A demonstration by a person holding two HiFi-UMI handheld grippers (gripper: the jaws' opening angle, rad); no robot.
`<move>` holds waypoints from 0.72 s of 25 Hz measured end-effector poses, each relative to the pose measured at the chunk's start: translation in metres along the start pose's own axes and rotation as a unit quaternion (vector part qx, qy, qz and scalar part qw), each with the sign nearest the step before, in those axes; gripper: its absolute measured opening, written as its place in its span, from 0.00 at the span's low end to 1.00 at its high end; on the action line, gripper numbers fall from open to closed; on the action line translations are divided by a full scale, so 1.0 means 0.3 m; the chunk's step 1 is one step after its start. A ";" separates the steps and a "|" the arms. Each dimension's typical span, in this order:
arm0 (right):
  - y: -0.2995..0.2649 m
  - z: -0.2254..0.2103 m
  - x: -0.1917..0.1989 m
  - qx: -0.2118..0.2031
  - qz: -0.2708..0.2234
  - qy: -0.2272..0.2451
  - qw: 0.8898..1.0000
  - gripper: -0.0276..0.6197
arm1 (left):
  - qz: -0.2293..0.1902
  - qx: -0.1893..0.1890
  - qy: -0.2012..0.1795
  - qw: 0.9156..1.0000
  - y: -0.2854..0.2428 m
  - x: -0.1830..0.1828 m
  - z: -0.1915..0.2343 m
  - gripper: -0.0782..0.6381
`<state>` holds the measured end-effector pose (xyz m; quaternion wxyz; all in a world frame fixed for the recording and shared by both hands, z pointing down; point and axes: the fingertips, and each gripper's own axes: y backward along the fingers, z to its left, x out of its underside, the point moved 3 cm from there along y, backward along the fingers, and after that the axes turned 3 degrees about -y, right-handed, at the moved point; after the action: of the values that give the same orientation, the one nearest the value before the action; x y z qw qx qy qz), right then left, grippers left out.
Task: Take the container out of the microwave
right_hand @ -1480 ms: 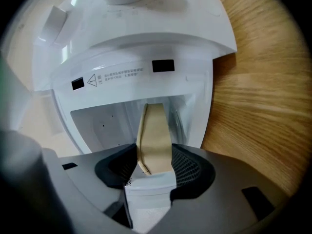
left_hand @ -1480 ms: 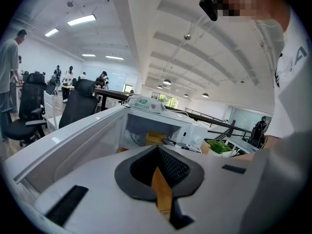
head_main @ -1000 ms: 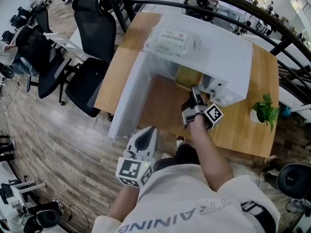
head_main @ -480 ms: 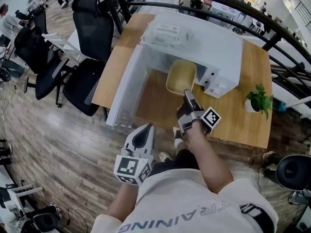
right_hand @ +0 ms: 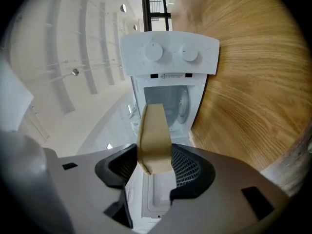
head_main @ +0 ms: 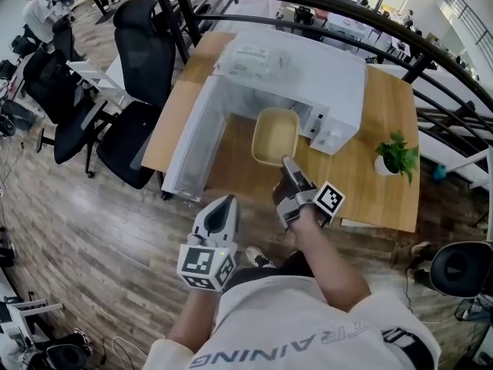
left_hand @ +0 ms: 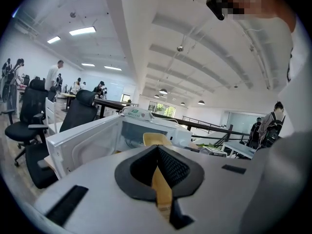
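Mostly done, I'd say. Nearest, the L gripper hangs at 7 o'clock of the container, jaws together, nothing in them. The R gripper has its jaws clamped on the near wall of the container, which is at its 12 o'clock. The container looks lifted off the surface, just in front of the microwave mouth, and the cavity behind looks bare. So the pull-out is approx. complete. Left to do: set it down, let go, maybe shut the door, which is swung wide at 9 o'clock. Count: 2 grippers, 1 container, 1 microwave w/ 1 door & 2 knobs. Also 1 potted plant at 3 o'clock of the microwave and at least 3 office chairs at 10 o'clock.
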<state>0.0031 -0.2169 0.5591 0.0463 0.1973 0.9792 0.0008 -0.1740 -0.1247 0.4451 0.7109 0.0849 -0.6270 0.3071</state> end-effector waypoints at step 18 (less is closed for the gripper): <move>0.417 0.158 -0.143 -0.027 0.065 -0.013 0.997 0.40 | -0.026 -0.056 -0.021 0.998 0.081 0.022 -0.399 0.15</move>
<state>0.0952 -0.1190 0.5182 0.0642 0.2588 0.9634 0.0276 -0.0866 -0.0428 0.4209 0.7091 0.0676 -0.6552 0.2516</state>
